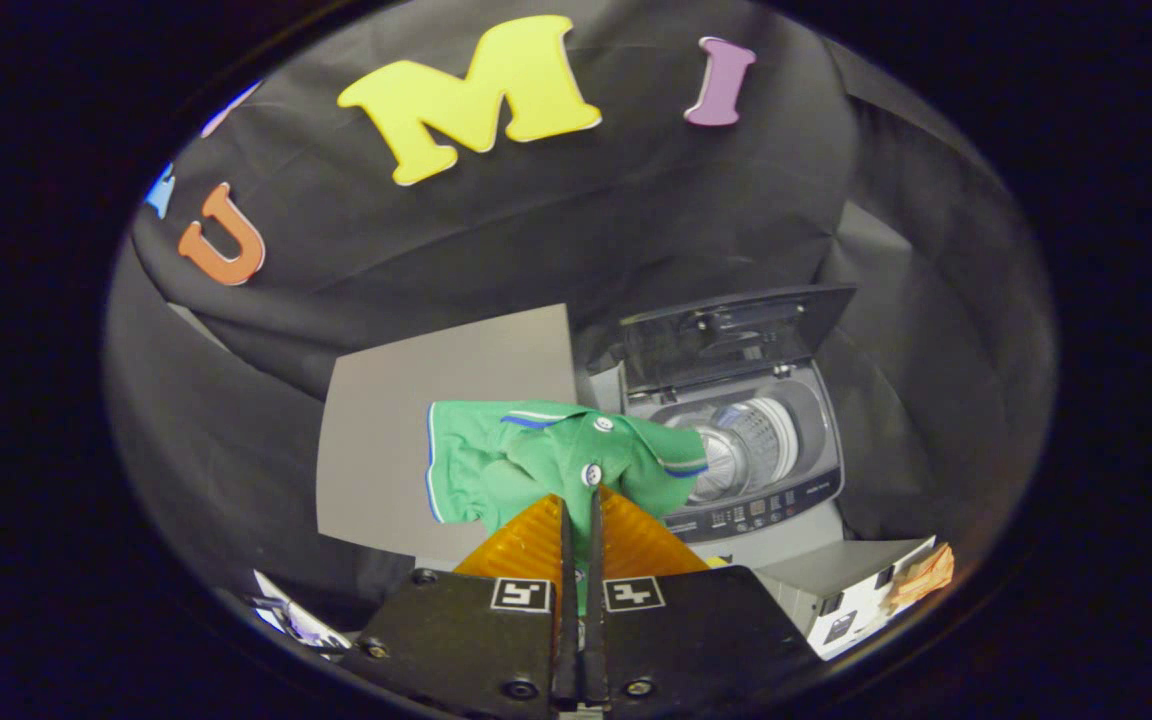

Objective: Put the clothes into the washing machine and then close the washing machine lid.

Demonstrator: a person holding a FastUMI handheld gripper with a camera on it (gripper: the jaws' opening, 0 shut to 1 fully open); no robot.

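A green polo shirt (516,460) with blue and white trim hangs from my gripper (581,500), whose two fingers are closed tight on the cloth near its buttoned placket. The shirt is lifted off the grey table (406,420). Just to the right and beyond the fingers stands a small top-loading washing machine (766,500). Its lid (726,335) is raised upright at the back, and the steel drum (751,445) is exposed. The shirt's right sleeve overlaps the drum's left rim in this view.
Black cloth walls enclose the booth behind and on both sides. A grey box (836,590) with an orange item (921,575) on it sits below the washer on the right. Some printed paper (291,615) lies low on the left.
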